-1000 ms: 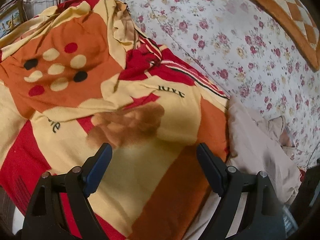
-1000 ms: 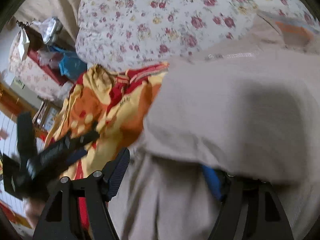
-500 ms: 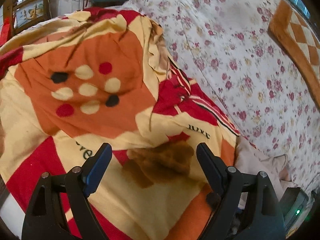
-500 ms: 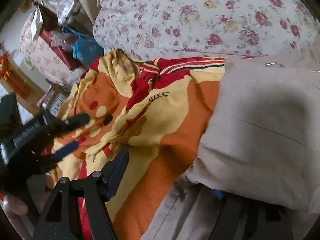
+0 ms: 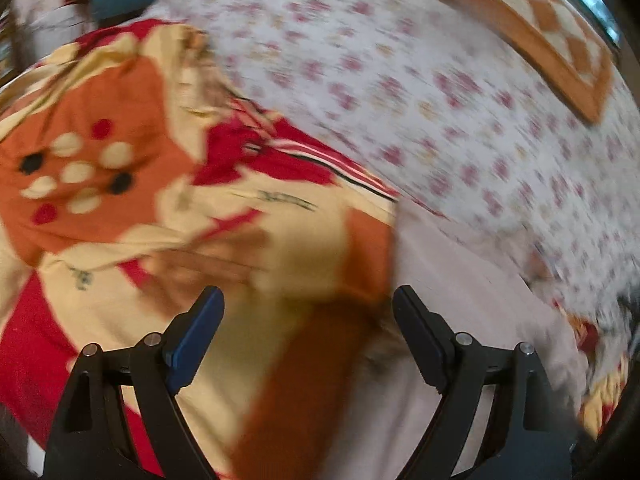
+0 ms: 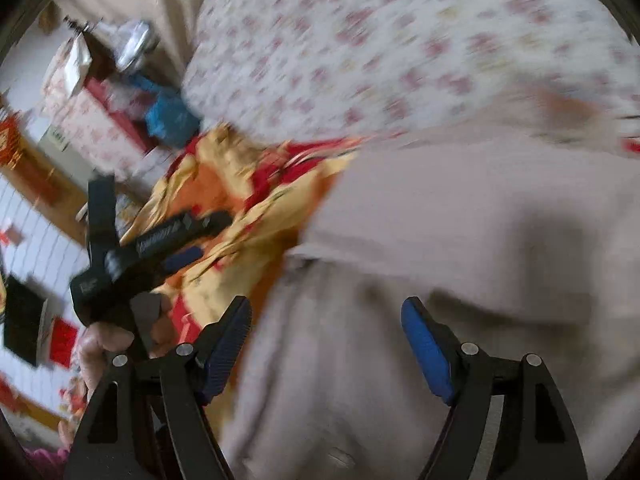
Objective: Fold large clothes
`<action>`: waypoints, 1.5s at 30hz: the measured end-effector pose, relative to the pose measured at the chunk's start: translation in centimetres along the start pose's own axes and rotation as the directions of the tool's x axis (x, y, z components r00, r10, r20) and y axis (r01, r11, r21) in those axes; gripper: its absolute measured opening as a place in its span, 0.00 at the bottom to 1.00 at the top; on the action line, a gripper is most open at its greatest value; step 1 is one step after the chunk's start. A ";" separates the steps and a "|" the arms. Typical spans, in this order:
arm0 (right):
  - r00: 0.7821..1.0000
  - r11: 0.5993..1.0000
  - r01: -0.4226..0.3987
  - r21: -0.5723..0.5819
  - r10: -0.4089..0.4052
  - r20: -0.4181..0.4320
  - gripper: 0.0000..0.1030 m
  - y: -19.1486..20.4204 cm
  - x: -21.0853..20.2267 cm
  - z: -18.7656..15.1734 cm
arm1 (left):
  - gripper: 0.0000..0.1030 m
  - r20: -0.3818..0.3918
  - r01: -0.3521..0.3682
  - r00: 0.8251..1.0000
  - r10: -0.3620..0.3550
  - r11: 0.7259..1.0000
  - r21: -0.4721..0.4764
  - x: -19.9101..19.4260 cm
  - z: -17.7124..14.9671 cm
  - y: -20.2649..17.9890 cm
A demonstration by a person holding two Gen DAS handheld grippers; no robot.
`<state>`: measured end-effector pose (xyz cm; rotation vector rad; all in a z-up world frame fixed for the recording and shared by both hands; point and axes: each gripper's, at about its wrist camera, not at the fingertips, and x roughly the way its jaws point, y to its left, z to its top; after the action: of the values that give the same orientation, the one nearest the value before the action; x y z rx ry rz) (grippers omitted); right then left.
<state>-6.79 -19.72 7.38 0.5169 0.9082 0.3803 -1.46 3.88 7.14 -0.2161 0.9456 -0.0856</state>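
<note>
Both frames are motion-blurred. The left gripper [image 5: 308,320] and right gripper [image 6: 326,336] gape wide, holding nothing, over a pale beige, seemingly folded garment [image 6: 460,220] beside a red-orange-yellow blanket [image 5: 120,184].

Home bedroom.
Floral bedsheet [image 5: 420,92] over the bed, checkered orange pillow [image 5: 532,28], cluttered side cabinet [image 6: 92,96] by the wall.

Right hand-held gripper [image 6: 326,344] now unclamped, free of the beige garment [image 6: 460,240], both views motion-blurred.
</note>
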 end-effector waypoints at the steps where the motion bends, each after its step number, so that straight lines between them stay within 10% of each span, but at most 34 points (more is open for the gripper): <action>1: 0.999 0.999 0.040 0.010 -0.040 0.031 0.77 -1.1 -1.4 0.1 | 0.84 -0.006 0.010 1.000 -0.010 1.000 0.018 0.1 -0.2 -0.8; 10: 0.873 0.869 0.479 0.126 -0.487 0.039 0.69 -11.3 -3.8 2.2 | 0.84 -0.105 -0.016 0.993 0.044 0.967 0.256 3.8 -4.2 -7.6; 13: 0.878 0.859 0.477 0.183 -0.475 -0.056 0.68 -14.6 -2.0 1.7 | 0.85 -0.172 -0.020 0.983 0.067 0.964 0.264 5.5 -4.9 -7.7; 22: 0.877 0.873 0.460 0.166 -0.475 0.070 0.74 -14.0 -9.3 3.5 | 0.84 -0.152 -0.021 0.987 0.057 0.974 0.226 4.6 -4.6 -6.8; 24: 0.787 0.783 0.572 0.243 -0.608 0.106 0.75 -16.8 -13.1 5.3 | 0.84 -0.147 -0.021 0.988 0.053 0.977 0.213 4.2 -4.5 -6.7; 28: 0.720 0.718 0.626 0.305 -0.682 0.129 0.79 -20.4 -15.7 6.8 | 0.84 -0.145 -0.029 0.988 0.058 0.980 0.196 4.4 -4.3 -6.5; 32: 0.680 0.630 0.712 0.310 -0.729 -0.079 0.70 -27.2 -14.8 6.9 | 0.84 -0.151 -0.035 0.986 0.067 0.978 0.205 4.9 -4.2 -6.5; 36: 0.548 0.487 0.817 0.308 -0.823 -0.152 0.62 -28.9 -17.6 2.9 | 0.84 -0.149 -0.030 0.987 0.061 0.979 0.200 4.6 -4.0 -6.3; 38: 0.531 0.453 0.815 0.361 -0.833 -0.155 0.65 -28.9 -20.0 -0.7 | 0.84 -0.155 -0.025 0.986 0.054 0.982 0.187 4.5 -4.1 -6.0; 40: 0.523 0.424 0.814 0.398 -0.832 -0.183 0.67 -29.6 -21.8 -3.7 | 0.84 -0.164 -0.023 0.985 0.053 0.984 0.178 4.5 -4.1 -5.8; 43: 0.635 0.486 0.701 0.522 -0.758 -0.148 0.67 -30.4 -25.5 -7.3 | 0.84 -0.159 -0.019 0.986 0.045 0.986 0.166 4.1 -4.2 -5.5; 45: 0.661 0.511 0.644 0.569 -0.747 -0.077 0.67 -29.6 -27.6 -7.9 | 0.84 -0.155 -0.020 0.987 0.044 0.987 0.157 3.9 -4.2 -5.4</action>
<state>-25.98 -56.07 4.21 0.6477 0.9692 -0.7174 -2.42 -2.66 2.84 -0.0506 1.0947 -0.1474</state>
